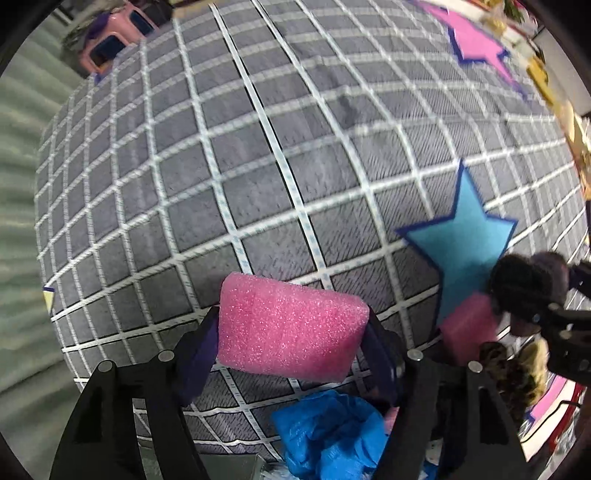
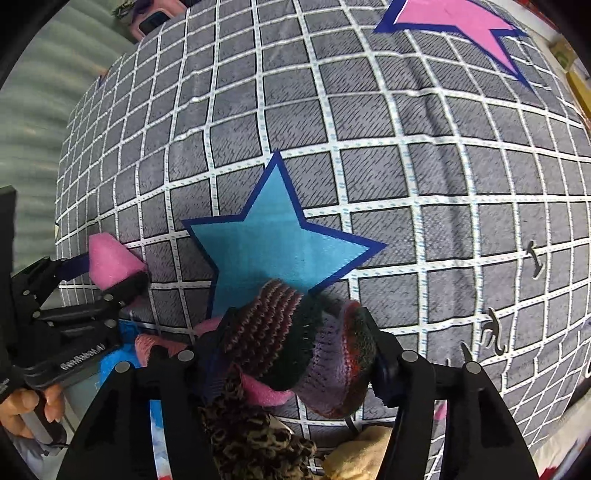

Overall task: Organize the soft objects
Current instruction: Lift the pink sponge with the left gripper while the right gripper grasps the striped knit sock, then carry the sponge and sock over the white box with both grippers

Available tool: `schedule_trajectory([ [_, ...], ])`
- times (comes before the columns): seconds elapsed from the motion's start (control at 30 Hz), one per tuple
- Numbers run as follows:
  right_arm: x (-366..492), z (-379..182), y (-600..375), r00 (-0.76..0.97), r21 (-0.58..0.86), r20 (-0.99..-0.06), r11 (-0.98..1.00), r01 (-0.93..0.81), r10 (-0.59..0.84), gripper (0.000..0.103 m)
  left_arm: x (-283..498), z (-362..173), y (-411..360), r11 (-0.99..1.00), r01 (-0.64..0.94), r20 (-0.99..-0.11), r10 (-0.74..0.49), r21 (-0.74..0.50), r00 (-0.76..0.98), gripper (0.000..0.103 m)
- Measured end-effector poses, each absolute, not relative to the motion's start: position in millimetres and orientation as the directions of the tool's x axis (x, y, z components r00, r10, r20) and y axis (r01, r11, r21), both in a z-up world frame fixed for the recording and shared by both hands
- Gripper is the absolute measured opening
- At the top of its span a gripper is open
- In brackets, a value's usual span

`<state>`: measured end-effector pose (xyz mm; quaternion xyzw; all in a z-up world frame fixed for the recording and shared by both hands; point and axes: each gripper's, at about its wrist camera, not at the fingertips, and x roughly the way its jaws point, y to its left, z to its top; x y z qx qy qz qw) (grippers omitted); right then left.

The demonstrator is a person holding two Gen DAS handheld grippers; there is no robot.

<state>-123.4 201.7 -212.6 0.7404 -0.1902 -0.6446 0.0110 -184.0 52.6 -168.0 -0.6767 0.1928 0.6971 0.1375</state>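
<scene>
My left gripper (image 1: 291,332) is shut on a pink foam sponge (image 1: 288,328) and holds it above the grey checked cloth (image 1: 258,166). It also shows at the left of the right wrist view (image 2: 110,273), with the sponge (image 2: 110,258) in its jaws. My right gripper (image 2: 295,350) is shut on a striped knitted item (image 2: 314,350) in dark red, green and purple, just below a blue star patch (image 2: 273,240). The right gripper shows at the right edge of the left wrist view (image 1: 532,291). A second pink sponge (image 1: 465,325) lies by the blue star (image 1: 465,243).
A crumpled blue plastic piece (image 1: 332,432), a leopard-print fabric (image 2: 251,435) and a tan soft item (image 2: 362,458) lie at the near edge. A pink star patch (image 2: 465,22) sits at the far right. A pink stool (image 1: 118,40) stands beyond the cloth.
</scene>
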Motion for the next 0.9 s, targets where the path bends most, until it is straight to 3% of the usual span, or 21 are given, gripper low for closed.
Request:
schedule_trajectory([
  [0.23, -121, -202, 260, 0.070, 0.264, -0.953, -0.922, -0.282, -0.294, 0.063, -185, -115, 85, -0.893, -0.439, -0.992, -0.056, 0.102, -0.117, 0.075],
  [0.67, -108, -120, 306, -0.014, 0.306, -0.950, -0.929, -0.208, -0.311, 0.063, -149, -1, 113, -0.934, -0.346, -0.980, -0.019, 0.088, -0.196, 0.075],
  [0.83, -101, -78, 303, -0.028, 0.325, -0.945, -0.934, -0.147, -0.325, 0.063, -117, 20, 110, -0.944, -0.314, -0.968, -0.021, 0.101, -0.249, 0.075],
  [0.9, -98, -63, 301, -0.047, 0.331, -0.944, -0.936, -0.118, -0.327, 0.063, -116, 6, 97, -0.946, -0.305, -0.968, -0.028, 0.106, -0.250, 0.075],
])
